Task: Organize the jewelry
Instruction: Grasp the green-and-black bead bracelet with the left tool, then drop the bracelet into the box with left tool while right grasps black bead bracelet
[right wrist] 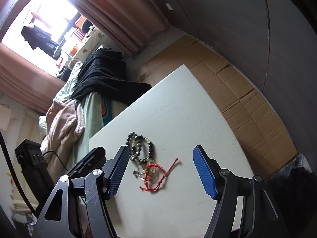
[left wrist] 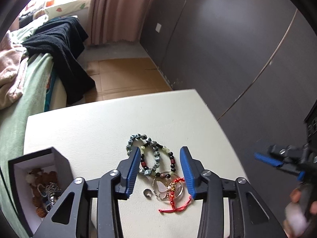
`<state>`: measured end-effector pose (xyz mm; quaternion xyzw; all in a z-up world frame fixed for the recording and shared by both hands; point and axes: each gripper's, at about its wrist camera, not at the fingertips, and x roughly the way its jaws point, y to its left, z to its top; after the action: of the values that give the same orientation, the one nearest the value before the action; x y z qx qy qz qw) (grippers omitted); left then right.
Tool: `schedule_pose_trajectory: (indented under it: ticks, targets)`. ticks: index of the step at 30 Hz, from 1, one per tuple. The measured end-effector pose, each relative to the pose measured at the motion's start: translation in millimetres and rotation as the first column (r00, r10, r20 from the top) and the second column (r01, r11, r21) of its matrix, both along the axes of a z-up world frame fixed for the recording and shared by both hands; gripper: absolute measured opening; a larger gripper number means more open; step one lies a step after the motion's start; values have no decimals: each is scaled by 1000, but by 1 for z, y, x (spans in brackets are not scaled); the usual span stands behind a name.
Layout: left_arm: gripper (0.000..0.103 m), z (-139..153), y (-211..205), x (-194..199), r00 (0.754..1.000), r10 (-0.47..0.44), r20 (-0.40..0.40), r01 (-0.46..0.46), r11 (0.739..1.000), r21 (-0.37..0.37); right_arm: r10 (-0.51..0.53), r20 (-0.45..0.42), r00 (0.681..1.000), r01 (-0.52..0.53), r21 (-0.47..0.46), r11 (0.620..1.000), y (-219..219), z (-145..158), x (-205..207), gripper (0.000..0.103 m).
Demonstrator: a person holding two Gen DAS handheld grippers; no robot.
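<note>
On the white table [left wrist: 99, 123] lies a small heap of jewelry: a grey-green bead bracelet [left wrist: 131, 143], a bracelet of black, red and pale beads [left wrist: 172, 159], a butterfly hoop pendant [left wrist: 162, 188], a red cord bracelet [left wrist: 174, 205] and a silver ring [left wrist: 147, 192]. My left gripper [left wrist: 160, 148] hovers over the heap, open, with the pieces between its blue pads but untouched. A black jewelry box [left wrist: 61, 162] at the left holds several pieces. My right gripper [right wrist: 160, 148] is open above the bead bracelets [right wrist: 138, 146] and red cord [right wrist: 156, 176]; in the left wrist view it shows at the right [left wrist: 267, 159].
A bed with green sheet [left wrist: 29, 91] and a black garment [left wrist: 63, 45] borders the table's left side. Cardboard [right wrist: 237, 91] covers the floor beyond the table. A dark wall [left wrist: 227, 39] rises behind. A person's hand [left wrist: 297, 208] holds the right gripper.
</note>
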<state>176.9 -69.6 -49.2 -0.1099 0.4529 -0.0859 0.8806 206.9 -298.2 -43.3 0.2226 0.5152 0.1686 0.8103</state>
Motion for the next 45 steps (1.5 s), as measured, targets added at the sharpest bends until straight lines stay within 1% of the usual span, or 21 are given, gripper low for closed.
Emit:
schedule_pose_trajectory:
  ticks: [4, 9, 13, 15, 17, 19, 22, 23, 31, 35, 42, 45]
  targets:
    - [37, -16, -16, 8, 999, -28, -33, 30, 998, 63, -12, -9, 1000, 12, 0, 1000, -4, -2, 4, 68]
    - [33, -33, -27, 14, 997, -43, -67, 50, 993, 108, -12, -17, 1000, 12, -7, 1000, -2, -4, 8, 68]
    - [29, -50, -32, 20, 992, -44, -115, 60, 987, 148, -5, -25, 1000, 5, -21, 1000, 3, -7, 11, 68]
    - [17, -56, -34, 21, 991, -46, -127, 68, 983, 168, -1, -28, 1000, 0, -34, 999, 7, -8, 11, 68]
    - [11, -58, -32, 21, 991, -42, -130, 66, 981, 181, 6, -18, 1000, -7, -41, 999, 9, -6, 9, 68]
    - [10, -56, -27, 20, 991, -35, -131, 55, 987, 149, 10, -10, 1000, -10, -47, 999, 11, -4, 9, 68]
    - [9, -47, -23, 17, 995, -28, -96, 43, 986, 159, 12, -18, 1000, -13, -55, 998, 13, -7, 10, 68]
    - [9, -44, -22, 16, 996, -27, -88, 40, 987, 153, 12, -25, 1000, -13, -59, 998, 14, -9, 11, 68]
    - [9, -17, 3, 6, 1000, 6, -27, -4, 997, 73, 36, -34, 999, -38, -79, 996, 25, -15, 13, 67]
    - [9, -6, 16, 1, 1000, 23, -2, -23, 999, 45, 43, -56, 998, -47, -82, 996, 32, -23, 18, 67]
    - [9, 10, 36, -10, 999, 38, 32, -38, 999, -1, 83, -69, 994, -89, -89, 992, 58, -33, 25, 67]
    - [9, 16, 45, -15, 998, 46, 45, -45, 999, -14, 97, -61, 993, -104, -121, 987, 74, -37, 27, 66]
